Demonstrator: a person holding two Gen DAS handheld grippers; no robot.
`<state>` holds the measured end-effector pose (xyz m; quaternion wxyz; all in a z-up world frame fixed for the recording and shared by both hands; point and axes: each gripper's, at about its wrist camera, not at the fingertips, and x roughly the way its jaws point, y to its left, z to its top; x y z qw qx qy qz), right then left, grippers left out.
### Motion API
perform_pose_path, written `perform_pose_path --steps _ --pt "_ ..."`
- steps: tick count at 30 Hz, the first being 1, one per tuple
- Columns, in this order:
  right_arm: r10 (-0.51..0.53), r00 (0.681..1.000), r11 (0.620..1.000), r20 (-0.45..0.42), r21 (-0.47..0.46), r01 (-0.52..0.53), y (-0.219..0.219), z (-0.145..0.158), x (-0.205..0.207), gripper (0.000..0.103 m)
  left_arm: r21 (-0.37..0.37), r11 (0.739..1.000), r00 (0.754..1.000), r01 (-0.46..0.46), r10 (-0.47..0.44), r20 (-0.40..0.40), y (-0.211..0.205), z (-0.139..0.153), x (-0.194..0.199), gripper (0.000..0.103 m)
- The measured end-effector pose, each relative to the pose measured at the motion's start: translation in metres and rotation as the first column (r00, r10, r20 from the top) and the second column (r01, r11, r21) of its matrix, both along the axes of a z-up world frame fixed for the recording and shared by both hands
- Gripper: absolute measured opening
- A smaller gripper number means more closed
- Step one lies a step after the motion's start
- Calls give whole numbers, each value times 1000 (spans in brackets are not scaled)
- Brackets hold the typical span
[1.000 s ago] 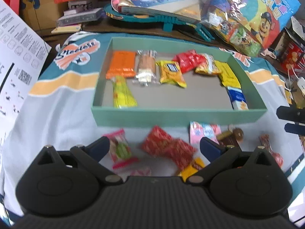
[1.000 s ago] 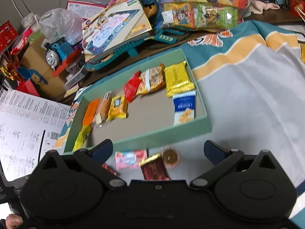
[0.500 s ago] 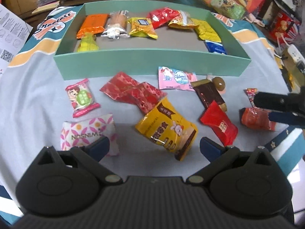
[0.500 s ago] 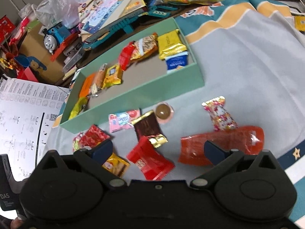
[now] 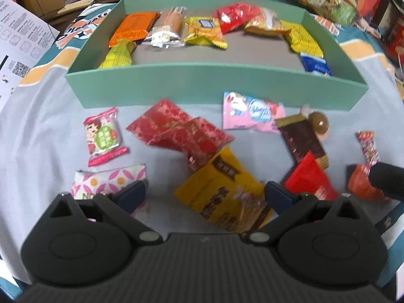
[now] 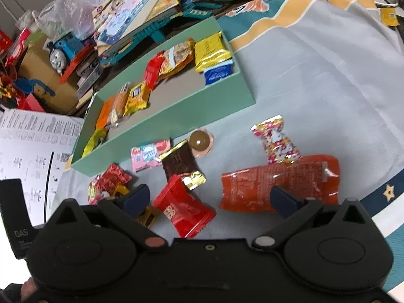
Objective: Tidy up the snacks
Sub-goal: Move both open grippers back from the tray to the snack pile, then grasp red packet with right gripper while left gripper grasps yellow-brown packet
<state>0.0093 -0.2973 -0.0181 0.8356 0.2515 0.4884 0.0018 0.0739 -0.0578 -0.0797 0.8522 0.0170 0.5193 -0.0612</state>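
A green tray holds several snack packets along its back and sides. Loose snacks lie on the cloth in front of it. My left gripper is open low over a yellow packet, with a pink-patterned packet under its left finger. A red foil packet, a pink packet and a green-and-pink candy lie ahead. My right gripper is open above a small red packet, beside a long orange pouch.
A brown packet, a round chocolate and a patterned candy lie near the tray's front wall. Toys, boxes and snack bags crowd the far side. A printed sheet lies to the left.
Both grippers have lowered and moved in towards the loose snacks. The yellow packet now sits between the left fingers, and the small red packet between the right ones.
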Motion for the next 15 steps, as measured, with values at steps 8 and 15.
perform_pose_path --steps 8,15 --pt "137 991 989 1 -57 -136 36 -11 8 92 15 998 998 64 -65 27 20 0 -17 103" --pt "272 962 948 -15 -166 -270 72 -16 20 62 -38 999 999 33 -32 29 44 2 -18 103"
